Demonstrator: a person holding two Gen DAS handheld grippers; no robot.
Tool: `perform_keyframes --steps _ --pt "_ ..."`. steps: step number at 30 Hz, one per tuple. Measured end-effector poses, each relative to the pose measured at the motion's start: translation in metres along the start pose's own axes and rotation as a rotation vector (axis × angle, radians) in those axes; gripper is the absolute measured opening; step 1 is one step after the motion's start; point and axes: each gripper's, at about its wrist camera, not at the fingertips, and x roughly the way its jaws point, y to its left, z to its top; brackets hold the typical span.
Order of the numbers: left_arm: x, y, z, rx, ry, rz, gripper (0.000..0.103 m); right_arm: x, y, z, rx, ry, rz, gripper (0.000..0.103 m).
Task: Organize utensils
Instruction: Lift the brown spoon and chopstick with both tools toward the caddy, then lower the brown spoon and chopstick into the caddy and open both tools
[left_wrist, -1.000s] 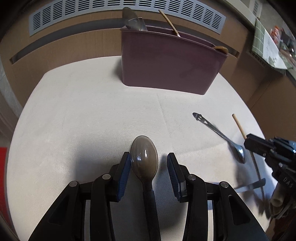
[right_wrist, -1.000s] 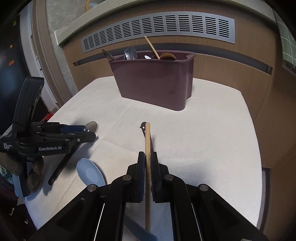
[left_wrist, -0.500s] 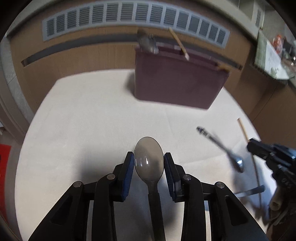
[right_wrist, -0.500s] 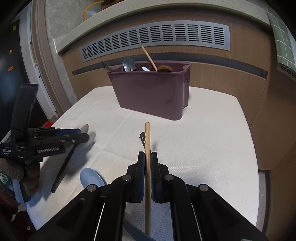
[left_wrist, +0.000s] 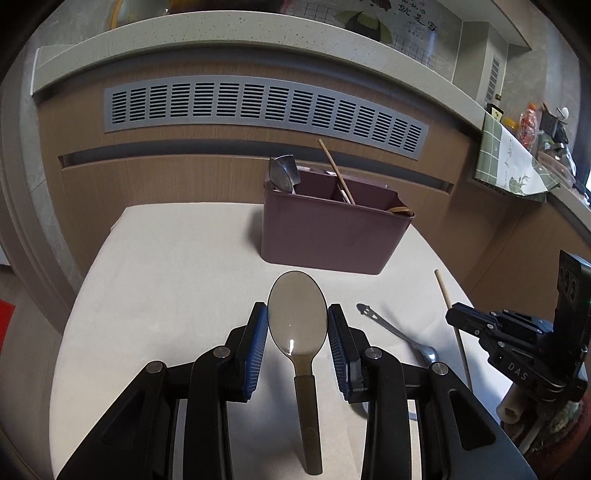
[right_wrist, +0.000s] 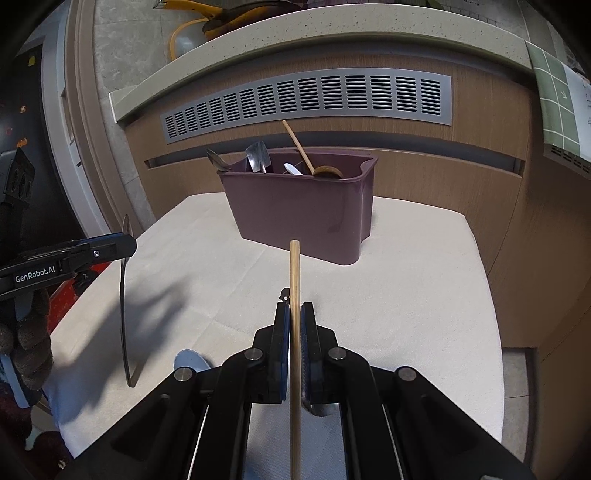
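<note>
Both tools have come up off the cloth since a second ago: the smoky translucent spoon (left_wrist: 297, 325) was lying flat between the pads and now it's lifted, and you've raised both wrists so the maroon utensil caddy (left_wrist: 332, 236) sits lower and further off at 12 o'clock.

Your left gripper (left_wrist: 297, 334) is closed on the spoon, but look at where: the blue pads only catch the edges of the bowl, while the dark handle hangs down toward 6 o'clock. I'd guess it can pivot or slip out if you swing fast. Your right gripper (right_wrist: 294, 325) is clenched tight on the wooden stick (right_wrist: 294, 332), pinched near its middle with a long end pointing at the caddy, so it could lever in the pads if the tip bumps the rim.

The caddy already holds metal spoons (right_wrist: 258, 157) and a wooden spoon (right_wrist: 314, 162), so a drop-in could snag on those handles.

Still on the tabletop (left_wrist: 177, 280): a metal spoon (left_wrist: 399, 334) at 3 o'clock in the left view, and a pale blue spoon (right_wrist: 190, 360) at 8 o'clock in the right view.

The surface is a cream woven cloth, lightly creased. Behind it there's a curved wood-panel counter with a grey vent grille (left_wrist: 266, 107) and a speckled stone top.
</note>
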Motion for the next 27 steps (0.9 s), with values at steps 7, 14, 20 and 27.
perform_keyframes --steps 7,14,20,27 --pt "-0.060 -0.029 0.084 0.102 -0.295 -0.033 0.034 -0.043 -0.001 0.073 0.000 -0.218 -0.019 0.005" --pt "-0.103 -0.037 0.182 0.032 -0.647 -0.081 0.034 -0.112 -0.004 0.196 -0.019 -0.587 -0.061 0.005" --pt "-0.039 -0.027 0.195 0.015 -0.563 -0.089 0.034 -0.082 -0.009 0.212 0.001 -0.666 -0.097 0.005" --pt "0.035 -0.009 0.184 -0.019 -0.443 -0.083 0.034 -0.016 -0.012 0.210 -0.026 -0.585 -0.063 0.005"
